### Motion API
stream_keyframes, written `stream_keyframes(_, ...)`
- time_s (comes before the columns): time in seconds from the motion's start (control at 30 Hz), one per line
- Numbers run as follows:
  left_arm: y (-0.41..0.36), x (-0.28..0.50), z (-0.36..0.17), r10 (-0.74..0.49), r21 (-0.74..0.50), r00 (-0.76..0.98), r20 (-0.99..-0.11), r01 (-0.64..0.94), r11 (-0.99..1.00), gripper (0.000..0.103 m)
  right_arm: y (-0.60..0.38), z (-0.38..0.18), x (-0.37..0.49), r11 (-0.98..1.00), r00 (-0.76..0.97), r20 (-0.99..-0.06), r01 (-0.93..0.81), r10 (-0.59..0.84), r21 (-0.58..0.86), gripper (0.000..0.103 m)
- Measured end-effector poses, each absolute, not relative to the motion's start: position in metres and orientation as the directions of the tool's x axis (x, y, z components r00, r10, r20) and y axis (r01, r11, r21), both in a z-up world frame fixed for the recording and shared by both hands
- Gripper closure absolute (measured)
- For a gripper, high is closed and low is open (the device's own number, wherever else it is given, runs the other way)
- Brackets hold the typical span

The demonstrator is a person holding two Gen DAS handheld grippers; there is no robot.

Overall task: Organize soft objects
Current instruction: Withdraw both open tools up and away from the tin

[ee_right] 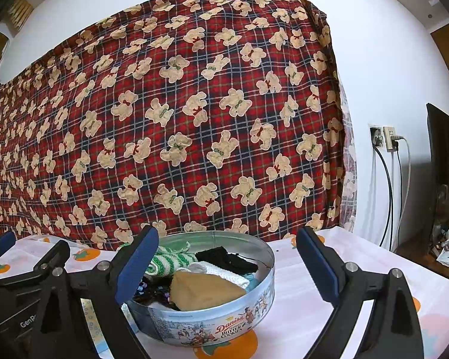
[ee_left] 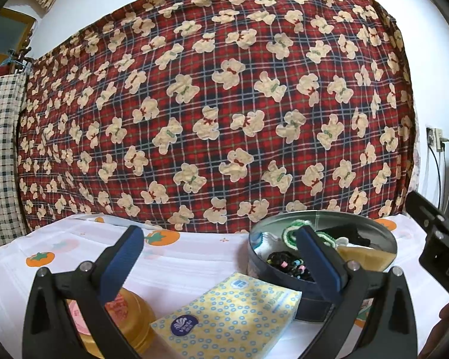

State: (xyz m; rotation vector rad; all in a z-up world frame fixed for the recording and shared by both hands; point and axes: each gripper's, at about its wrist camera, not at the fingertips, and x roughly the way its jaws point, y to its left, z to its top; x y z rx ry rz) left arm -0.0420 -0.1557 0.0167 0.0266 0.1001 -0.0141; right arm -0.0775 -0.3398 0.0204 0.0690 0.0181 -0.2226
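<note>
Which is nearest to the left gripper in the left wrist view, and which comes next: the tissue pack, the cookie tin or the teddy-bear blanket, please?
Seen from the left gripper:
1. Tissue pack, low between the fingers.
2. Cookie tin, to the right, partly behind the right finger.
3. Teddy-bear blanket, hanging beyond the table.

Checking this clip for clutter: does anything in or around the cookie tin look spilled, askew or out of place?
Nothing looks spilled or damaged. The cookie tin sits upright with knitted pieces, a tan cloth and black hair ties inside it. Only the tissue pack lies outside, angled between tin and jar.
</note>
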Motion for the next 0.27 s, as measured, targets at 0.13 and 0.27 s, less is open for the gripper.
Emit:
stream_keyframes(0.13, -0.1541, -0.0408, 0.0166, -0.015, 0.017, 0.994, -0.110, 0.017, 1.000, 0.000, -0.3396, 0.0204, -0.0777, 0.973, 0.975, -0.025, 0.221, -0.220, 0.067, 0.008)
stream_keyframes(0.27, -0.1551, -0.0426, 0.0170, -0.019, 0.023, 0.995, -0.099, 0.022, 0.999, 0.000, -0.3398, 0.0204, -0.0776, 0.972, 0.974, -0.027, 0.226, -0.224, 0.068, 0.008)
